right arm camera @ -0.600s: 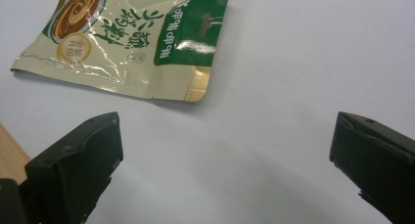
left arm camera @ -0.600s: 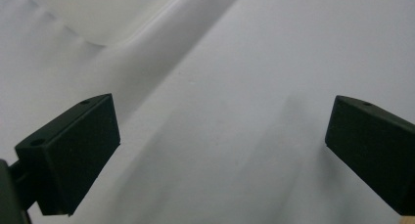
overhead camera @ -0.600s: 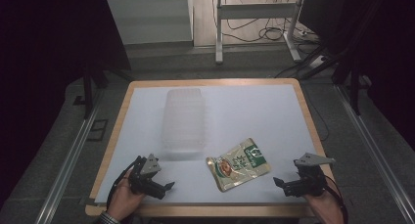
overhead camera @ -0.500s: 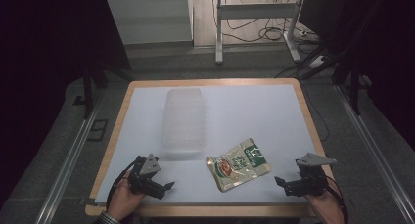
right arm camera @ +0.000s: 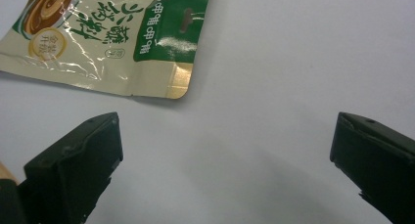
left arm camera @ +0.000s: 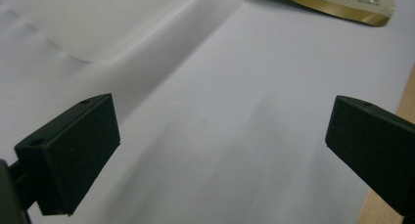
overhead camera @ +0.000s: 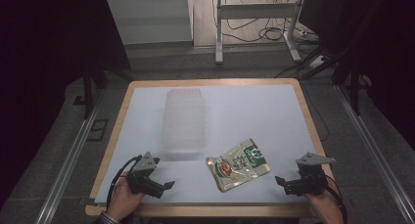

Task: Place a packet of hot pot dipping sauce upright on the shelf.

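A gold and green food pouch (overhead camera: pixel 239 164) lies flat on the white table top, near the front and right of centre. A clear plastic container (overhead camera: pixel 184 121) lies to its left, farther back. My left gripper (overhead camera: pixel 166 186) rests at the front left, open, nothing between its jaws. My right gripper (overhead camera: pixel 280 181) rests at the front right, open and empty, pointing toward the pouch. In the right gripper view the pouch (right arm camera: pixel 105 40) lies just beyond the jaws, at the upper left. In the left gripper view the pouch's edge (left arm camera: pixel 337 4) is at the top and the container (left arm camera: pixel 58 33) at the upper left.
The white sheet sits on a table with a wooden rim (overhead camera: pixel 116 131). Behind the table stand a metal frame (overhead camera: pixel 254 18) and cables (overhead camera: pixel 266 33) on the floor. Dark curtains hang on both sides.
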